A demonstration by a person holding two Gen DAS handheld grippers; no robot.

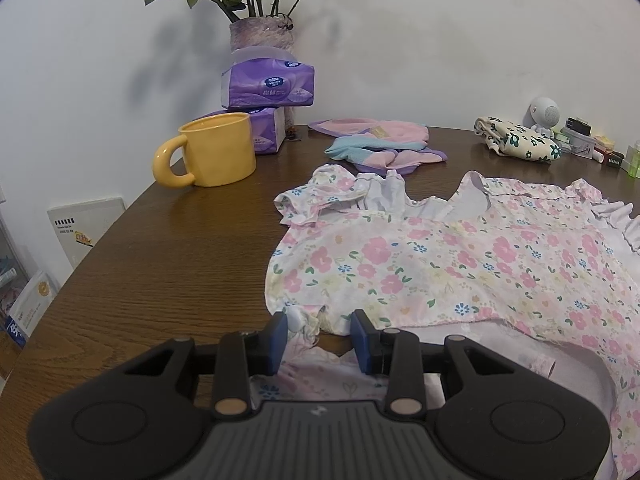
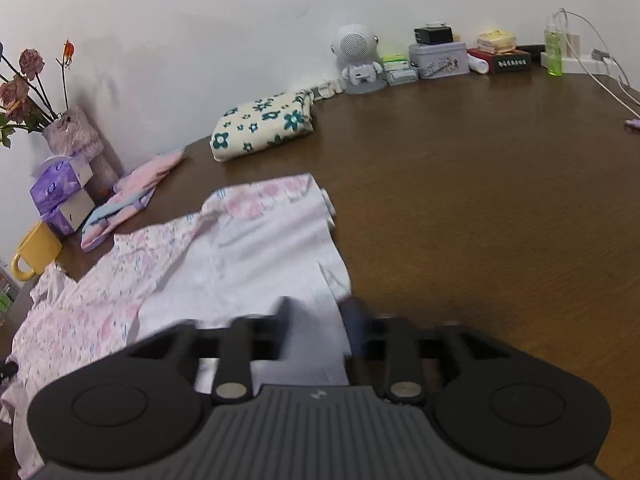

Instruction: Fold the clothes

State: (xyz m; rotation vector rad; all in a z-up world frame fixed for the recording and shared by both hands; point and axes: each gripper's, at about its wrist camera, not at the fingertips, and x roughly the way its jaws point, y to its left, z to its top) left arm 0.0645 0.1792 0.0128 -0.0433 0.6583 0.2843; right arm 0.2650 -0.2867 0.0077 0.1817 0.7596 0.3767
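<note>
A pink floral baby garment [image 1: 440, 264] lies spread on the brown table [image 1: 160, 260]. My left gripper [image 1: 320, 334] sits at its near hem. A bunched ridge of fabric stands between the blue pads, against the left pad [image 1: 280, 336], and bare table shows before the right pad. In the right wrist view the garment [image 2: 248, 248] is turned over with its white inside up. A strip of that fabric fills the gap between the blurred fingers of my right gripper [image 2: 318, 320], which is shut on it.
A yellow mug [image 1: 218, 150], purple tissue packs [image 1: 268, 84] and a flower vase [image 1: 262, 32] stand at the back left. A folded pink-and-blue garment [image 1: 380, 148] and a folded cream floral one [image 2: 264, 124] lie behind. A speaker figure [image 2: 356, 52], tins and cables line the far wall.
</note>
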